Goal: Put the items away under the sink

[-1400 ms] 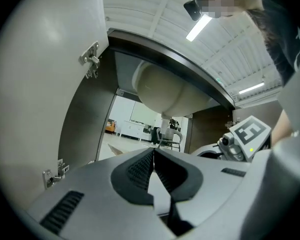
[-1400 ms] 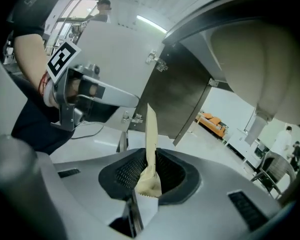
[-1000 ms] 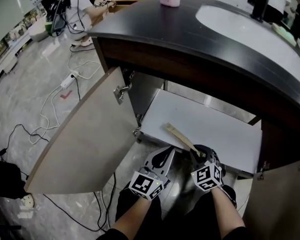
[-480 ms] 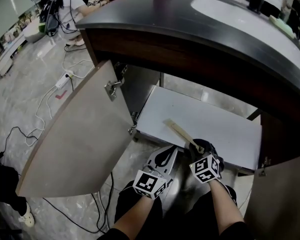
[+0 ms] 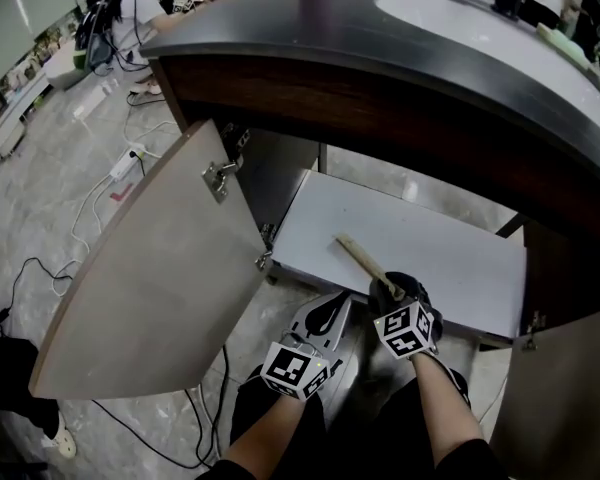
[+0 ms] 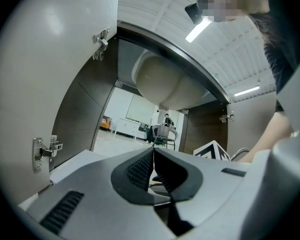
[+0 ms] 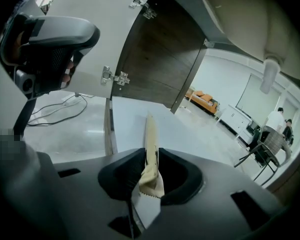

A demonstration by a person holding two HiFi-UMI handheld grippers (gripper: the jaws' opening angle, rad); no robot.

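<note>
Since a second ago the right gripper has been edging forward, carrying the packet further over the shelf. Its jaws are clamping the packet's crinkled, saw-toothed near end. The rest is running out long, thin, flat and beige, slanting away to the left. Whether the far tip is touching the board I cannot tell. Just beside it, the left gripper is pressing its ribbed black pads together on nothing. The shelf is lying just ahead as a smooth white board, with bare room spreading all round the packet. At the left a matte grey door with metal hinges is standing wide open. Overhead the dark glossy counter is curving across, and the pale round bowl is bulging beneath it.
</note>
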